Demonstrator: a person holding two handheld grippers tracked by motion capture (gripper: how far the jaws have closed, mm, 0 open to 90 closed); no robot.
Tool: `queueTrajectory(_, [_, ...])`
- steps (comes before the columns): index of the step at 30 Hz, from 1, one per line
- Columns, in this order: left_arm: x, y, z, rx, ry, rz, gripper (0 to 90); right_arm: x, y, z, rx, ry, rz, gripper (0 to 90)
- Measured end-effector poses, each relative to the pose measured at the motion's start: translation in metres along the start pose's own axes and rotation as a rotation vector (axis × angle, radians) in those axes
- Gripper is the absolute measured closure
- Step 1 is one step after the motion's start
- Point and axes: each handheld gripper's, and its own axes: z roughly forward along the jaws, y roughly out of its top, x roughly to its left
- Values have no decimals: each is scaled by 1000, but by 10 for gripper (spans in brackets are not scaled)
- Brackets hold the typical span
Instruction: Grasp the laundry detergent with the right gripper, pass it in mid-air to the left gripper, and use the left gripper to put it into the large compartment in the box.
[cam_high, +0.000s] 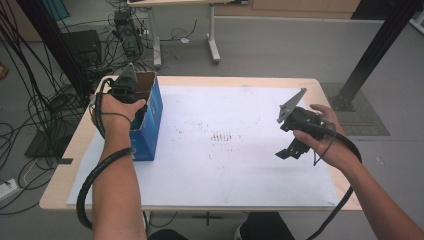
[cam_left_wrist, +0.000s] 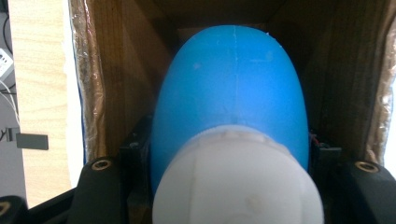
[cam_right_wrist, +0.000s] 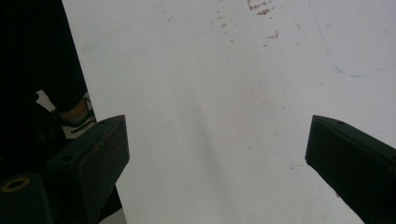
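The blue-and-white object sits inside the open box, and your left gripper has it: in the left gripper view the jaws press against its blue sides, one on each flank, with the white rounded end nearest the camera and the blue dome pointing deeper into the brown cardboard interior. What the object is exactly, you cannot tell from here (it reads as smooth, egg-like, with a faint seam running down the blue part). The box's walls close in on both sides of it, and their cut edges look taped and shiny.

From the high view, your left hand holds that gripper down into the top of the box, which stands upright near the table's left edge, blue on the outside. The box rests on the white sheet that covers most of the table.

Your right gripper is well apart from all this, over the right part of the sheet, held in your right hand. Its jaws stand wide with nothing between them; the right gripper view looks down past them at bare white sheet with a few brownish smudges and a thin blue pen line.
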Motion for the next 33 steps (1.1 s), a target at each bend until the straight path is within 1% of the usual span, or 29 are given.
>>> queueTrajectory(8, [1,-1,0,-4,-3,-4,370,0,0,0,1,0,0,62])
queueTrajectory(33, [-1,-1,0,-13,2,1,369,1,3,-1,2,-2,-4,62])
